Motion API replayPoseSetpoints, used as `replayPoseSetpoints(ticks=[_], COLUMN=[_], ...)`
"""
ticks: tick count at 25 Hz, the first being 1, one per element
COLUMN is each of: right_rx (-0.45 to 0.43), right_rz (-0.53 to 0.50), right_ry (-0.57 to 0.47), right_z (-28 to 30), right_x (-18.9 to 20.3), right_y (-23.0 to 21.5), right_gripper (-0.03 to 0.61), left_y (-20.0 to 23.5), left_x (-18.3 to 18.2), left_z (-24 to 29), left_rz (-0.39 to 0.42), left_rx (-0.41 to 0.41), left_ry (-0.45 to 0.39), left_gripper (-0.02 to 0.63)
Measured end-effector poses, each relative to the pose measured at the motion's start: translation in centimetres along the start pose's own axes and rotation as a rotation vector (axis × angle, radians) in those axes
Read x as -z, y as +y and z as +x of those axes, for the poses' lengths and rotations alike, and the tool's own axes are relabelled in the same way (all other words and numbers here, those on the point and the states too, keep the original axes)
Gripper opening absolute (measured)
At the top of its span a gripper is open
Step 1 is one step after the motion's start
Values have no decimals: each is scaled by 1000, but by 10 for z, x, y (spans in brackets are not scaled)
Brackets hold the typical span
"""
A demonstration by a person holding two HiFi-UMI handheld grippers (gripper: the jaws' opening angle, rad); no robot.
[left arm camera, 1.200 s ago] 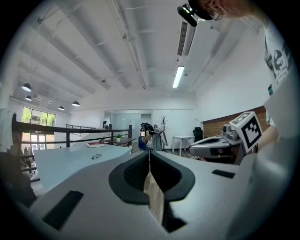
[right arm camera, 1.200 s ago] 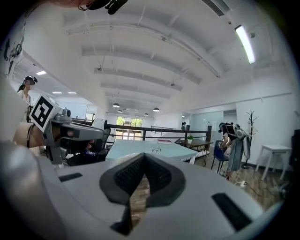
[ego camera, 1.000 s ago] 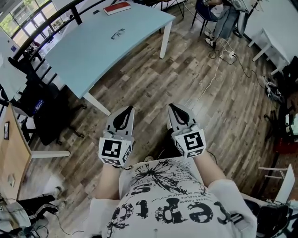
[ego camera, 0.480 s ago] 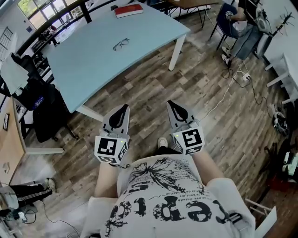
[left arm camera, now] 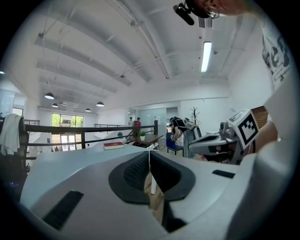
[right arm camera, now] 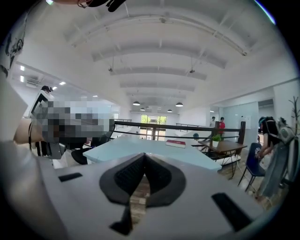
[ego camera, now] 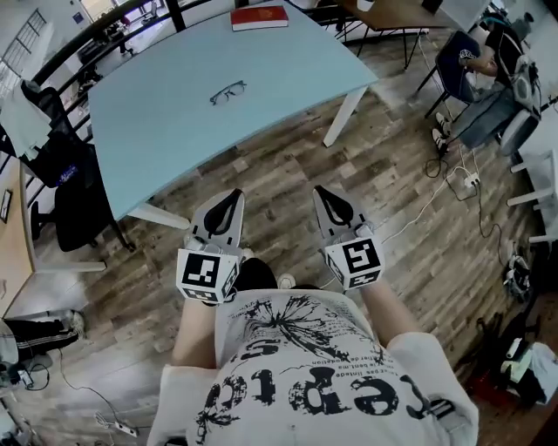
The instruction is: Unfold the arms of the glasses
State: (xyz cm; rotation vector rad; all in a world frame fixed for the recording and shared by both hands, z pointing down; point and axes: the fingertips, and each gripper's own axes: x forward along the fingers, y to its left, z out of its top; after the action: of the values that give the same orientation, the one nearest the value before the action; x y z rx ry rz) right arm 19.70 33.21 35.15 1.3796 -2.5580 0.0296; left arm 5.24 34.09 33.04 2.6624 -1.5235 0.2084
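A pair of dark-framed glasses lies on the light blue table, far ahead of both grippers. My left gripper and my right gripper hang side by side over the wooden floor, short of the table's near edge. Both are shut, jaw tips touching, with nothing between them. In the left gripper view the left gripper points at the table, and the right gripper's marker cube shows at the right. In the right gripper view the right gripper faces the table. The glasses are too small to make out in either gripper view.
A red book lies at the table's far edge. A black office chair stands left of the table. A seated person and cables on the floor are at the right. A dark railing runs behind the table.
The person has walked toward the table with both grippers held shut in front. The table and glasses have come nearer and moved toward the middle of the head view.
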Motion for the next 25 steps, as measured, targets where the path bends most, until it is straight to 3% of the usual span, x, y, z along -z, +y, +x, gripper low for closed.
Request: replayPoseSetpoints(ticks=[8,16,25], right_rx=[-20,-36,-91], right_rz=[-18,-50,-39], right_ry=[-4,9,38], right_z=[118,275,405], right_x=[-16,-51,-67], right_y=[-53,-103,-126], right_gripper=[11,11,11], left_y=[84,200,306], left_x=[-3,-27,-17], left_z=[95,208,272], left_rz=[-17,-26,-41], left_rx=[-31,-25,-87], left_ry=[10,-19,33], left_gripper=[21,21,21])
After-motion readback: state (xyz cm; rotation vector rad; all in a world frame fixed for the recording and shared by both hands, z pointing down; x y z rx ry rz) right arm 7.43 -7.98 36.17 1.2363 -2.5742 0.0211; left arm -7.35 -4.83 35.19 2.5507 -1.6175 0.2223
